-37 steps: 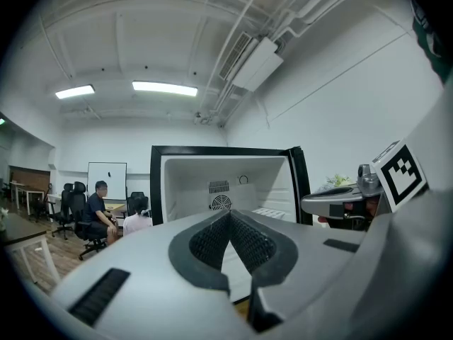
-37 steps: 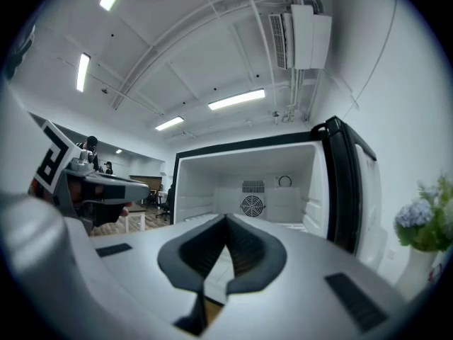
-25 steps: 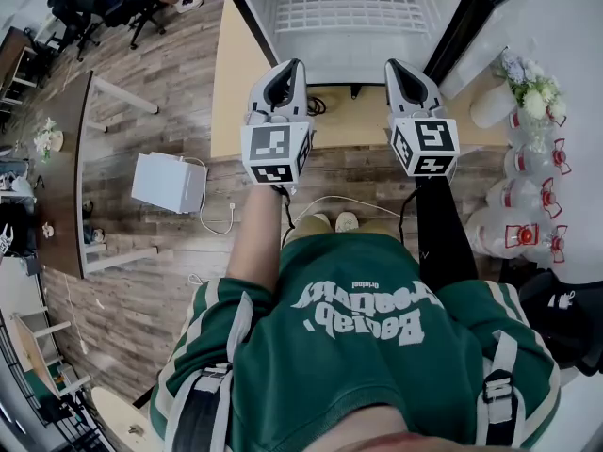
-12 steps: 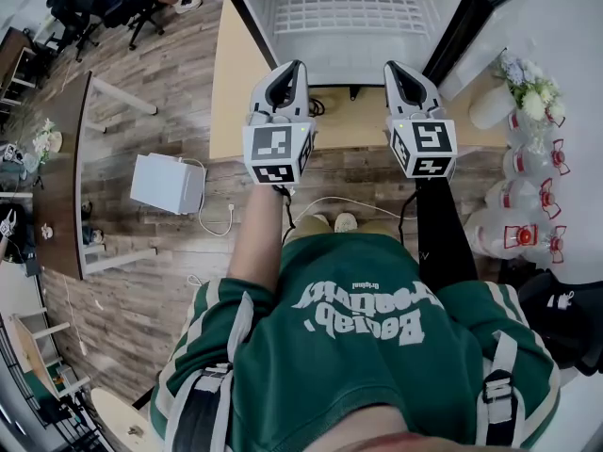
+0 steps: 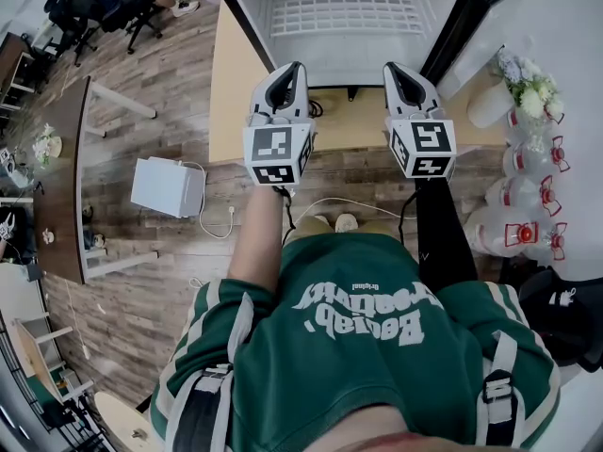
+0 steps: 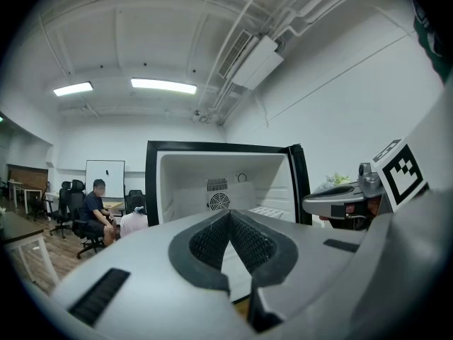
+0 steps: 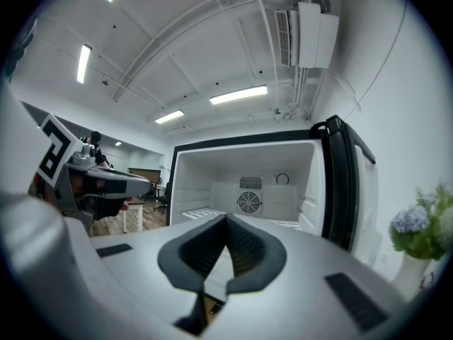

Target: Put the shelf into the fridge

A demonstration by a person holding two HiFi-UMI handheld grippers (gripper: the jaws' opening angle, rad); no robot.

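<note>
Room: office with a wood-plank floor [image 5: 141,290], white walls and ceiling strip lights; a seated person [image 6: 93,211] far off at the left.
Fridge [image 5: 247,12]: door open, black frame, white inside, standing on a light wooden platform [image 5: 231,102] just ahead of the 2 grippers.
Shelf [image 5: 349,14]: white wire grid, lying inside the fridge.
Left gripper [image 5: 294,66]: jaws pressed together, nothing between them, level, facing the fridge.
Right gripper [image 5: 392,66]: jaws closed tight, empty, level beside the left one.

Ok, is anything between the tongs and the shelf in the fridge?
Nothing visible does. The fridge is open with the shelf inside, and the left tongs and right tongs, both shut and empty, point straight at it.
</note>
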